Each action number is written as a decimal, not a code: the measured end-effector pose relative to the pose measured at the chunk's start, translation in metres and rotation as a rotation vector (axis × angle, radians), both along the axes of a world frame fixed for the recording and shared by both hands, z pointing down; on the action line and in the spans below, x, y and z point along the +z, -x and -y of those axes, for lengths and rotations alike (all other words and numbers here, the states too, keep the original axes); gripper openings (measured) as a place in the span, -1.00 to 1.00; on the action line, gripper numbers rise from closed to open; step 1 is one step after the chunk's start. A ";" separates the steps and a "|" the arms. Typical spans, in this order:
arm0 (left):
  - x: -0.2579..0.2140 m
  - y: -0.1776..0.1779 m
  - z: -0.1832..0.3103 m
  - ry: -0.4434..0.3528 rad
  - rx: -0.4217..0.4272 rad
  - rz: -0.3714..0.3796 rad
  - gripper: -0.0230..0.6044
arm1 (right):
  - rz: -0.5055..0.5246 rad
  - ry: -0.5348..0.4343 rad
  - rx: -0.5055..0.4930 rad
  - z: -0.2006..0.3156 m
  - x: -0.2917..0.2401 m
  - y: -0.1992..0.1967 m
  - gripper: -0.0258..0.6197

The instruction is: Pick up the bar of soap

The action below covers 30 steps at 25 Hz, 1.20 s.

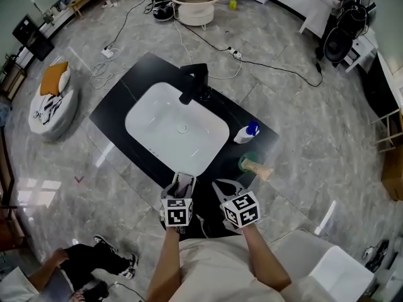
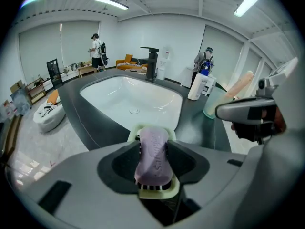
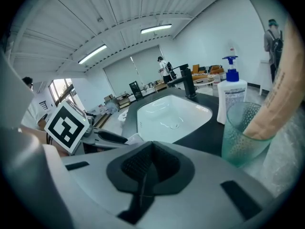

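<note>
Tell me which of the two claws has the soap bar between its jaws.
The left claw: the purple soap bar lies on its dish between the open jaws. The right claw is shut, with nothing in it.

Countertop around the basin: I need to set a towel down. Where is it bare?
Bare: the black countertop strip left of the basin, up to the faucet. Crowded: right of the basin, with pump bottle and cup; the near edge holds the bar of soap.

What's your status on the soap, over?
Left gripper open, jaws astride soap bar, not clamped. Right gripper shut, empty. It lies on its dish at sink's near edge. Nothing in the way.
</note>
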<state>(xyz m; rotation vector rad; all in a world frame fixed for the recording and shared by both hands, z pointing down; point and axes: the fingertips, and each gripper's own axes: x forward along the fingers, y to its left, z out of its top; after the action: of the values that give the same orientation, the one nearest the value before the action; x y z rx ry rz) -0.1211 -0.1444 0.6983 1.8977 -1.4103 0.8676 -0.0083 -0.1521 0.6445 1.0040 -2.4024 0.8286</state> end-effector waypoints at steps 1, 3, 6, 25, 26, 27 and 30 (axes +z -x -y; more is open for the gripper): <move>0.002 0.000 0.001 0.002 -0.001 0.001 -0.33 | -0.003 -0.001 -0.004 0.000 0.001 0.001 -0.91; 0.004 -0.001 0.001 0.006 0.003 0.010 -0.31 | -0.014 -0.001 -0.023 -0.001 0.003 0.004 -0.91; 0.005 -0.005 0.001 0.022 0.026 0.038 -0.27 | -0.022 0.002 -0.048 -0.003 0.006 0.009 -0.91; 0.012 -0.004 0.005 0.073 0.016 0.013 -0.29 | 0.017 0.004 -0.088 0.006 0.002 0.031 -0.91; 0.013 -0.003 0.005 0.076 0.013 0.008 -0.29 | 0.019 0.004 -0.087 0.006 0.001 0.032 -0.91; 0.013 -0.004 0.005 0.079 0.012 0.005 -0.29 | 0.022 0.005 -0.086 0.007 0.001 0.032 -0.91; 0.013 -0.004 0.005 0.092 0.023 0.006 -0.30 | 0.025 0.003 -0.084 0.008 -0.001 0.031 -0.91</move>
<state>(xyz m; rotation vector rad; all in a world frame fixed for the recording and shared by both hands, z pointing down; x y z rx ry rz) -0.1173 -0.1495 0.7109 1.8468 -1.3310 0.9341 -0.0396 -0.1605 0.6439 0.8895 -2.4459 0.8190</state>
